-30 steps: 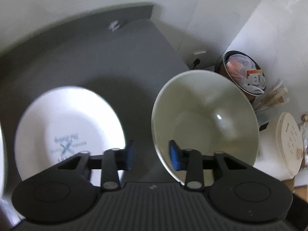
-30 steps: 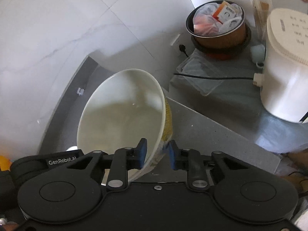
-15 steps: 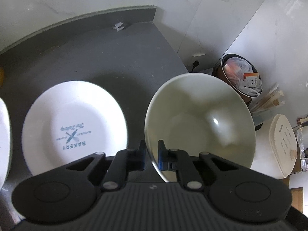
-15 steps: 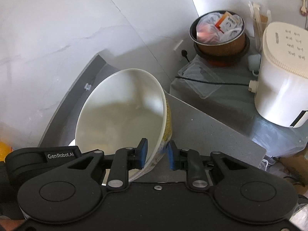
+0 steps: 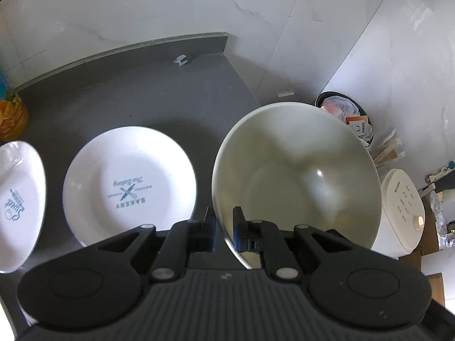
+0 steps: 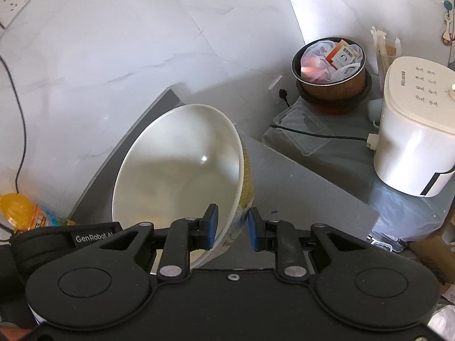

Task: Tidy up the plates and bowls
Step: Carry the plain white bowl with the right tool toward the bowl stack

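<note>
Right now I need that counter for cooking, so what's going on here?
A person is sorting dishes with two handheld grippers. Both grip one bowl by its rim: the left gripper on one side, the right gripper on the other, and it looks lifted and tilted above the counter. A "Bakery" plate lies flat on the counter, with another plate at its left.

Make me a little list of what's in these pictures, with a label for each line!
held thing: big cream ceramic bowl, tilted, lifted off the counter
left gripper: shut on the bowl's rim
right gripper: shut on the bowl's opposite rim
counter: dark grey countertop
on counter: round white plate printed BAKERY; another white printed plate beside it
right side: white rice cooker
</note>
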`<state>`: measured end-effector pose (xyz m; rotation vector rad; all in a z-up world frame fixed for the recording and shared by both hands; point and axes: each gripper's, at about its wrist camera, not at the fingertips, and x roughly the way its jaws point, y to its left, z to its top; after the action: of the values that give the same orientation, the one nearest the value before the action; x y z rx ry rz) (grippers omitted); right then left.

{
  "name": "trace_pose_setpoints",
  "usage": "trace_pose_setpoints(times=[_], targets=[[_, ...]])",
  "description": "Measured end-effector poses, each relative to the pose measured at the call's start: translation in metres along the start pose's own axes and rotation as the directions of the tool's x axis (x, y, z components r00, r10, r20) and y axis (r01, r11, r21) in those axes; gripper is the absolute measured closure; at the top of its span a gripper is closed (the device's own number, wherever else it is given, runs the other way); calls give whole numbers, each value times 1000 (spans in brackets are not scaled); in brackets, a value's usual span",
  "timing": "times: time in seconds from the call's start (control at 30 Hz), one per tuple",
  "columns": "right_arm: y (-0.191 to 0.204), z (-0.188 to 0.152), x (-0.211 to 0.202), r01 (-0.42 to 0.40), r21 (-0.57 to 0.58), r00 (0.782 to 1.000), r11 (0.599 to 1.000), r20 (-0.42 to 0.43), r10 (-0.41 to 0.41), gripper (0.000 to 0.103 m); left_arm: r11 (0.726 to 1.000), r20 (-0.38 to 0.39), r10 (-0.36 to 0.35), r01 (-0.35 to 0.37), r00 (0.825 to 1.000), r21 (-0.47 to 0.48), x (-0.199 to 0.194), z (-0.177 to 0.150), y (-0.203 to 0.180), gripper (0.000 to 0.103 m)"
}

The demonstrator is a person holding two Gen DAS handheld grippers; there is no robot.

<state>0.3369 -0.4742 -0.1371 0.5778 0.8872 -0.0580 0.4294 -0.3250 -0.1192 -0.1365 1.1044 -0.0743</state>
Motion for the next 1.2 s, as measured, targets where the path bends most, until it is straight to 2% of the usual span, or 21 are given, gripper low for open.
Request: trace_pose_setpoints(times=[0.47,0.73,1.07,1.2], targets=[[27,-26,-31,-18,-96,1000,995,2,19,81,1000,22,13,-13,1000,-7,-43,-33,27,92],[35,-38,-47,-30,-109,1000,994,1,31,81,1000,28,16,-15,999,-14,-61,-51,42,92],[36,-51,-61,-47,-121,999,991,-5,46,81,1000,31,-11,12,999,-16,-80,-69,52,92],[40,-58,-68,-41,-162,999,986,-10,40,80,999,31,-18,19,999,-26,-86,-75,54,92]])
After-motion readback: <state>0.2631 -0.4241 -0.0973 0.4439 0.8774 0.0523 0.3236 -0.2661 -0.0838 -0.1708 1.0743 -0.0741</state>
